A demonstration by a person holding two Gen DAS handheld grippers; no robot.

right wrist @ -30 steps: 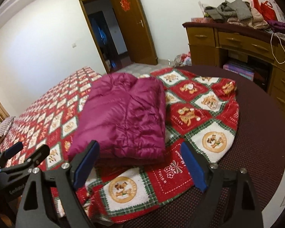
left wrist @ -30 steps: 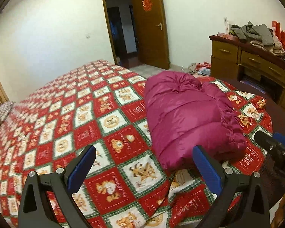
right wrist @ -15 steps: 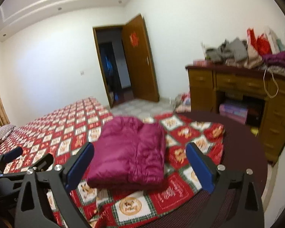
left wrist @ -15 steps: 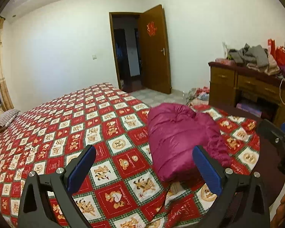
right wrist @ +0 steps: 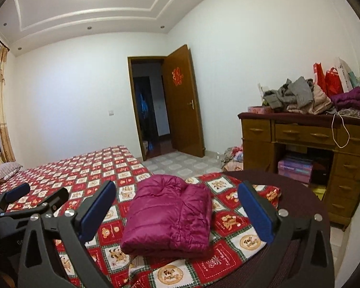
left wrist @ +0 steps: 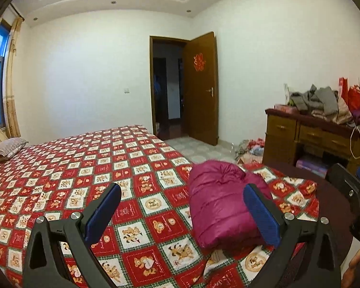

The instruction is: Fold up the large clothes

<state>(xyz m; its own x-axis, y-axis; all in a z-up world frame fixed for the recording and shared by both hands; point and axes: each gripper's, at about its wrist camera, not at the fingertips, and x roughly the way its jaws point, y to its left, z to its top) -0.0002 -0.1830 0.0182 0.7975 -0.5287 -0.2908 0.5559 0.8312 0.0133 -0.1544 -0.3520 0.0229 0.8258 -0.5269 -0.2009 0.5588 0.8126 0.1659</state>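
A magenta puffer jacket (left wrist: pixel 218 206) (right wrist: pixel 170 213) lies folded in a compact bundle near the foot of the bed, on the red patchwork quilt (left wrist: pixel 84 168) (right wrist: pixel 84 168). My left gripper (left wrist: pixel 181 192) hangs open above the quilt, short of the jacket and left of it, with nothing between its blue pads. My right gripper (right wrist: pixel 177 187) hovers short of the jacket, its jaws opening wide; the bundle lies beyond and below them, untouched. Each view catches the other gripper at its edge: the right gripper (left wrist: pixel 348 184) and the left gripper (right wrist: pixel 39 193).
A wooden desk (right wrist: pixel 300 132) heaped with clothes (right wrist: pixel 297 96) and bags stands at the right wall. The quilt ends on a dark red cover (right wrist: pixel 300 192) at the bed's foot. More clothes (right wrist: pixel 232 156) lie on the tiled floor by the brown door (right wrist: pixel 182 100). A pillow (left wrist: pixel 7 146) rests far left.
Both grippers have risen and tilted up, so the jacket sits lower and smaller and the ceiling shows. The right gripper's jaws have spread a little wider.
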